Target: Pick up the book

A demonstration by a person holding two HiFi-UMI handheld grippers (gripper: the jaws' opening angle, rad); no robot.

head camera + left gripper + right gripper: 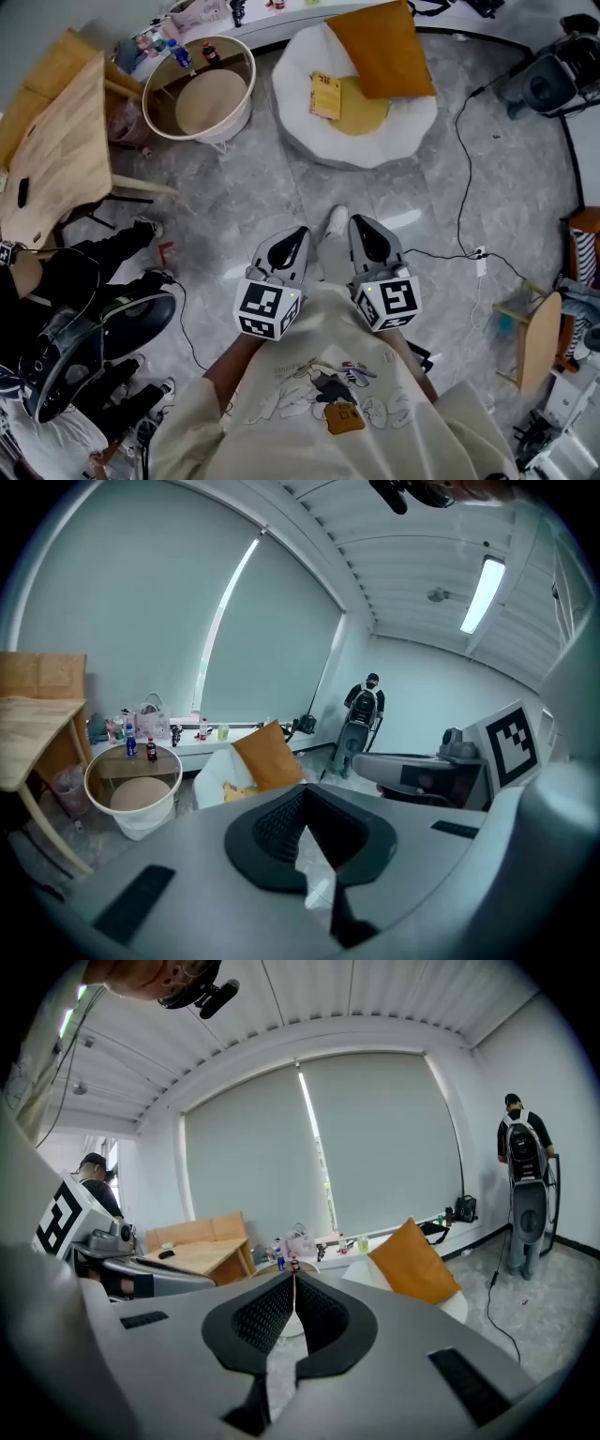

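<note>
The thin yellow book [325, 96] lies flat on the white cushion [375, 148].

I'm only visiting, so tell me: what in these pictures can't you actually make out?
- Book: head view, the cover print is too small to read.
- Bottles: head view, the labels are too small to read.
- Small dark thing on the wooden table: head view, too small to name. The table itself is cut off by the left edge.
- Standing person: left gripper view, far off and back turned, so what they are doing is unclear.
</note>
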